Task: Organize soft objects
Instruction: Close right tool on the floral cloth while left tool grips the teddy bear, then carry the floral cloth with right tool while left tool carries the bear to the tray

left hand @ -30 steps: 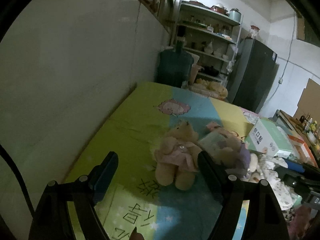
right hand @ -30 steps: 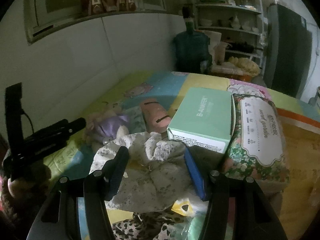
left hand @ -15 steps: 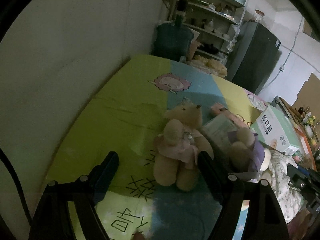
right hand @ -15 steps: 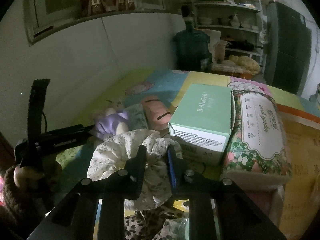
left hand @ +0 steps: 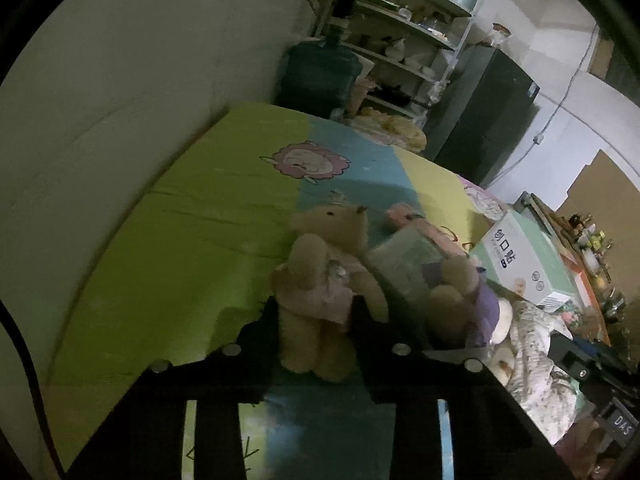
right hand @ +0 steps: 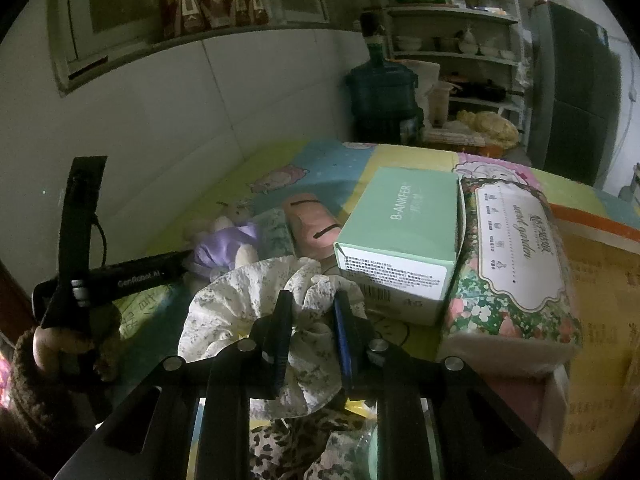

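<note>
One tan, pink-dressed teddy bear (left hand: 320, 280)

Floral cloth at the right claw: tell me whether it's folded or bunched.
Bunched. The floral cloth lies crumpled in loose ruffles, no flat folds, and the right claw pinches a gathered wad of it.

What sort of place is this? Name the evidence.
Probably a home kitchen or storeroom: a rack of bowls and pots, a large water jug and a dark refrigerator stand beyond the cartoon-print mat.
</note>
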Motion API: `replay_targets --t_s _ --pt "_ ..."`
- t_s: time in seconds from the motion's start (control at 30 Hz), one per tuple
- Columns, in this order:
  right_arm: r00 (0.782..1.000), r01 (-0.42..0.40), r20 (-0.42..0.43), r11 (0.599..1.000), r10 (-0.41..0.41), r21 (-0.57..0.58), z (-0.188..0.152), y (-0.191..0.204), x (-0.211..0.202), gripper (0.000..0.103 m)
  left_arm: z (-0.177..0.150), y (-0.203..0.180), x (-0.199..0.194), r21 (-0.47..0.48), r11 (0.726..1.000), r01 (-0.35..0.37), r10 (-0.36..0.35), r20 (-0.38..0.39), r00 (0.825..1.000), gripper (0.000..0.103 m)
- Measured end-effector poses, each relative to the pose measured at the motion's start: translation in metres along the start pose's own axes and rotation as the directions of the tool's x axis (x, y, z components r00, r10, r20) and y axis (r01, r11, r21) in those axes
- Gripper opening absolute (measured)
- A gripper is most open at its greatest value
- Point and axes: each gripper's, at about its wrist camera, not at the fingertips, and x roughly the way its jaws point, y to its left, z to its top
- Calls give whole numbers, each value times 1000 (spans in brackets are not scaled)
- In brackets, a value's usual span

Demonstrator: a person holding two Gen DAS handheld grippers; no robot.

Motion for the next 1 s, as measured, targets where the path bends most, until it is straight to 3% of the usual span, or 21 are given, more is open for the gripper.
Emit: replay_targets --t_s 0.33,1.0 --pt "1000 -5 27 1000 5 -2 0 2 -9 15 -3 -1 -14 -18 1000 14 -13 65 998 18" --pt "994 -24 111 1000 26 -13 5 9 -35 15 1 -15 -59 14 999 29 -31 192 981 15"
